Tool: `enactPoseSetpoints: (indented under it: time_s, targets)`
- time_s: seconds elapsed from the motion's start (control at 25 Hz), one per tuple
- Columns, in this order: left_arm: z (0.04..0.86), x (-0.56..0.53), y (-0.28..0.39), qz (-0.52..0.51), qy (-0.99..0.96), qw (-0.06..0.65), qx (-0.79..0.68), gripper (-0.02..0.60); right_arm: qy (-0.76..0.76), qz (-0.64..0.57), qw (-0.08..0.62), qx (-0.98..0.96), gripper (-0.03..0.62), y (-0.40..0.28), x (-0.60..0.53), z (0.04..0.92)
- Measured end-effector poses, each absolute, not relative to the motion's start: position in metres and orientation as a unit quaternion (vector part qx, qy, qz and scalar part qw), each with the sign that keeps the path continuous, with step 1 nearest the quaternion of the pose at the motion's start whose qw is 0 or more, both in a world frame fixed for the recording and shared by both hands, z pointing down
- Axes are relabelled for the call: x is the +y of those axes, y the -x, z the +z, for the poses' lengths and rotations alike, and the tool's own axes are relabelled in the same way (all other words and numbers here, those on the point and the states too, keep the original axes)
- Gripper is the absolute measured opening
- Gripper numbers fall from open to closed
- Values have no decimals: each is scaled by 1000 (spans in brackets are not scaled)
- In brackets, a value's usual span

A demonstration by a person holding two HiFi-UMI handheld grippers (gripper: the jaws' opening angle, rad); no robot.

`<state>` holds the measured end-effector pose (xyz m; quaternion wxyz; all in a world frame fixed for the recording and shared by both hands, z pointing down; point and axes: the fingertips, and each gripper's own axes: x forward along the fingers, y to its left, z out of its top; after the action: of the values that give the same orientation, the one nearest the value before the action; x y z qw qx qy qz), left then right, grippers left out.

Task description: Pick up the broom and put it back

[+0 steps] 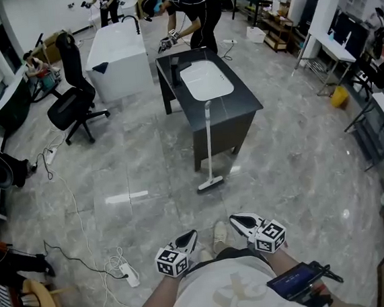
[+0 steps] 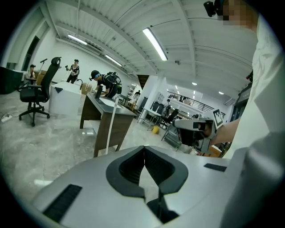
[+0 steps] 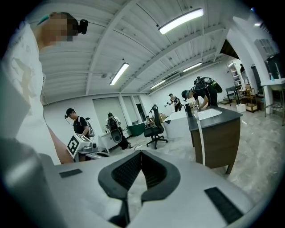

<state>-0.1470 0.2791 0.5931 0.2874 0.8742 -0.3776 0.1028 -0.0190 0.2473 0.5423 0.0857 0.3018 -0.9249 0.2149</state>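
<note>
broom (image 1: 209, 148): head on the floor, handle leaned against the cabinet (image 1: 233, 122), so it stood propped; well ahead of both grippers.
left gripper (image 1: 188, 239): jaws pressed together, empty, held by the body.
right gripper (image 1: 241, 221): same, closed on nothing.
step: likely pre-approach; jaws needed opening near the handle.

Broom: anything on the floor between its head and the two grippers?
Head view: only bare floor between the broom and the left gripper and right gripper, apart from the person's shoe beside them.
</note>
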Motion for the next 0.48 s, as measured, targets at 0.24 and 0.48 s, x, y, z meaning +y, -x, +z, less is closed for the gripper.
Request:
enactPoseSetpoints:
  time_s: [0.24,0.48]
  targets:
    - [599,264,155,107,-864,295,-393,12,-280,225,86,-929,17,33,225,552]
    - [594,230,151,113,-862,292,-400,12,-276,226,78,-931,17,29,185,552]
